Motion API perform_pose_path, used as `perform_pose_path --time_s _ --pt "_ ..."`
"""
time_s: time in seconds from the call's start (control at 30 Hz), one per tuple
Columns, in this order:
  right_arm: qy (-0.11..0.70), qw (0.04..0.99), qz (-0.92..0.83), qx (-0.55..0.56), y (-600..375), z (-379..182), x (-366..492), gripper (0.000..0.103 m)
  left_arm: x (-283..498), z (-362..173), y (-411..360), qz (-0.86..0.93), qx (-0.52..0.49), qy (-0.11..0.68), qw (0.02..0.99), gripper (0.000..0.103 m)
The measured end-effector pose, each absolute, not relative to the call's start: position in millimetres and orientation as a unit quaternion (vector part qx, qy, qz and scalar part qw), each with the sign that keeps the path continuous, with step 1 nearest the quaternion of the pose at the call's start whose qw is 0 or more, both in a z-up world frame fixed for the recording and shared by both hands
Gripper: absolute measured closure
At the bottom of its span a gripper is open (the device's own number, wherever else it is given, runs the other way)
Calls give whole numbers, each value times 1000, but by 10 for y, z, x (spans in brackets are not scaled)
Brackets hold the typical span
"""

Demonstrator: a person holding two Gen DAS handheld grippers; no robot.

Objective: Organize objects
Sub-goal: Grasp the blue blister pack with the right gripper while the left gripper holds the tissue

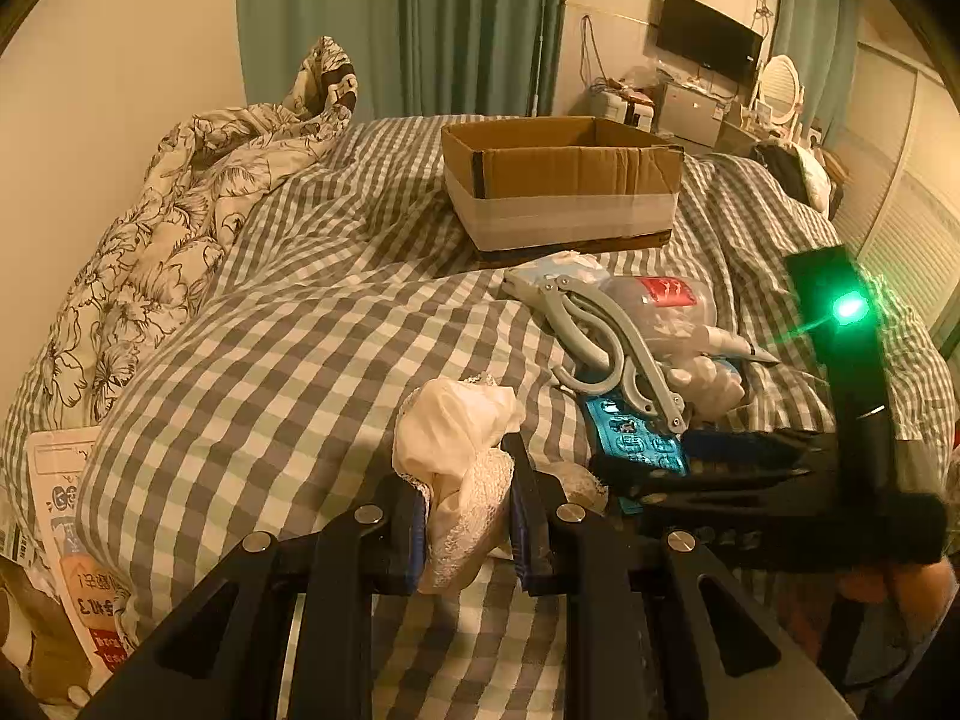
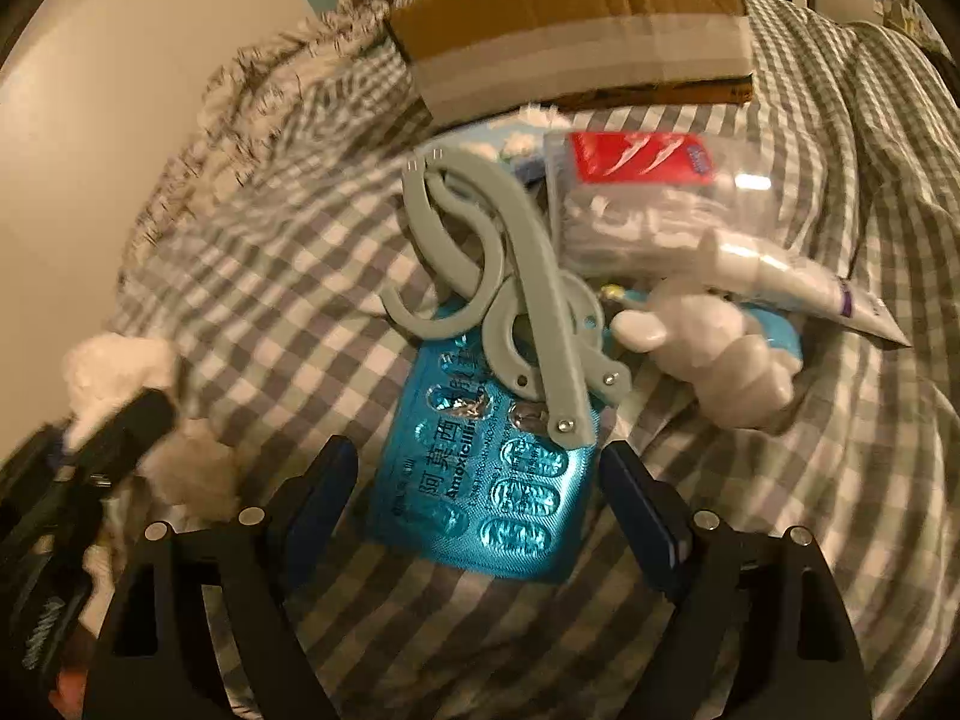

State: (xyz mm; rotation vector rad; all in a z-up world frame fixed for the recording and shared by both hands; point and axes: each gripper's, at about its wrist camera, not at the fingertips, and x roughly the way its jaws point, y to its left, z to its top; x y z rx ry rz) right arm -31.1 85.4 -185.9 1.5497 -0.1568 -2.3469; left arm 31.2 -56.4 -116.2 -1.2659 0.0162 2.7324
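Your right gripper (image 2: 480, 480), jaws wide and empty, straddles the blue amoxicillin blister pack (image 2: 486, 480) pinned under the grey folding hanger (image 2: 516, 300): pinch its free near edge, while your left gripper (image 1: 465, 516) clamps the white cloth (image 1: 456, 438), then carry both to the cardboard box (image 1: 564, 192).

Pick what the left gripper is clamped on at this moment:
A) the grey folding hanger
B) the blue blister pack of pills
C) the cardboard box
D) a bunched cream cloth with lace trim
D: in the left wrist view the left gripper pinches the bunched cream cloth, while the blister pack, hanger and cardboard box lie apart on the checked bedding.
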Motion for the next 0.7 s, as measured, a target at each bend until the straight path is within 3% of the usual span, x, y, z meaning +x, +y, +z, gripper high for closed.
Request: perform_pose_path --time_s 0.1,0.17,0.27,0.5,0.53,0.57,0.7 --pt "-45 158 -821 547 812 -1911 -315 20 308 -1171 -573 904 -422 4 66 81" --pt "-35 159 -822 545 819 -1896 -305 27 311 -1174 -580 904 -422 3 65 81" --pt "-19 159 -828 538 876 -1823 -205 29 313 -1161 -585 905 -419 3 67 81" --pt "13 167 -855 491 1137 -1356 278 33 339 -1070 -565 910 -409 3 69 81" --pt "16 166 -860 483 1156 -1291 330 46 344 -1061 -548 910 -408 4 70 81" --pt "24 164 -866 472 1171 -1200 378 93 346 -1051 -523 910 -408 6 72 81" --pt "36 158 -875 456 1272 -995 368 96 358 -971 -414 912 -401 8 82 81"
